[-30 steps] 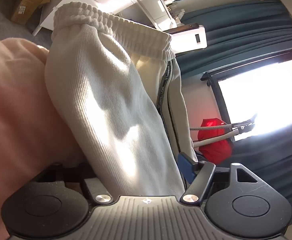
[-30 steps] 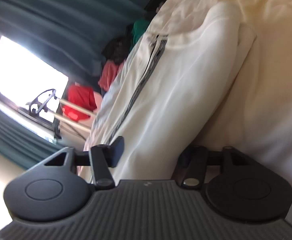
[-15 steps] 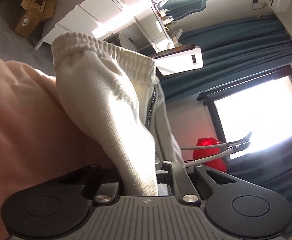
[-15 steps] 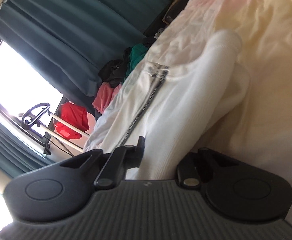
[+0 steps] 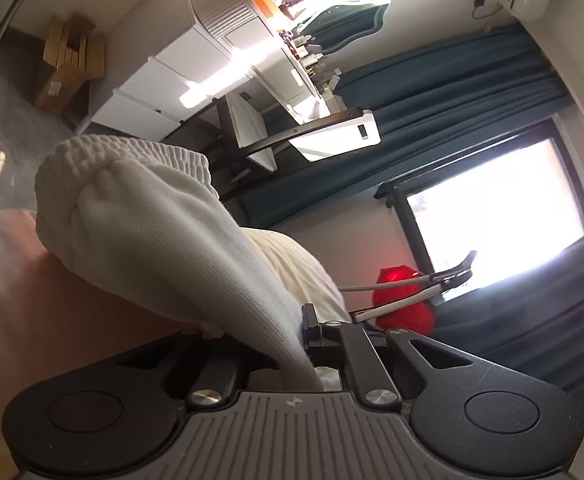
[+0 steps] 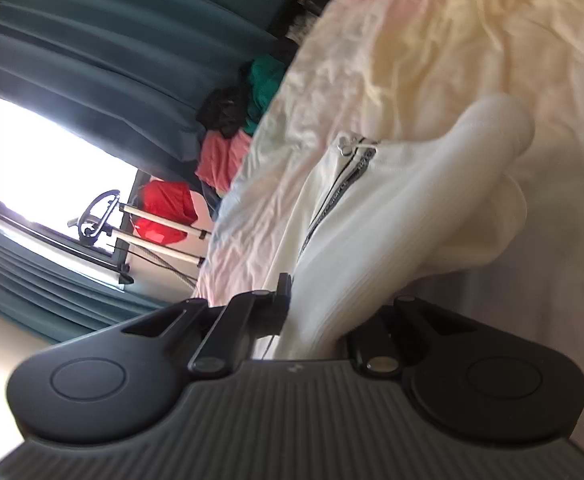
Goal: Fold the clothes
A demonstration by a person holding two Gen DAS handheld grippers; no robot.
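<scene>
A cream ribbed garment [image 5: 163, 240] with an elastic waistband and a dark side stripe lies on the bed. My left gripper [image 5: 292, 344] is shut on its fabric; the cloth bunches between the jaws and rises up to the waistband. In the right wrist view the same garment [image 6: 392, 216] runs from the jaws out over the bedsheet, its dark stripe and a drawstring showing. My right gripper [image 6: 324, 320] is shut on that fabric.
A wrinkled pale yellow and pink bedsheet [image 6: 452, 40] covers the bed. Teal curtains [image 6: 111, 40] and a bright window [image 5: 492, 220] stand behind. A pile of coloured clothes [image 6: 243, 120] and a red bag [image 6: 163, 212] lie past the bed edge. White drawers [image 5: 163, 72] stand far left.
Both grippers have closed on the garment's fabric, from wide open a second ago. The cloth has drawn into narrower bunches and both views have tilted.
</scene>
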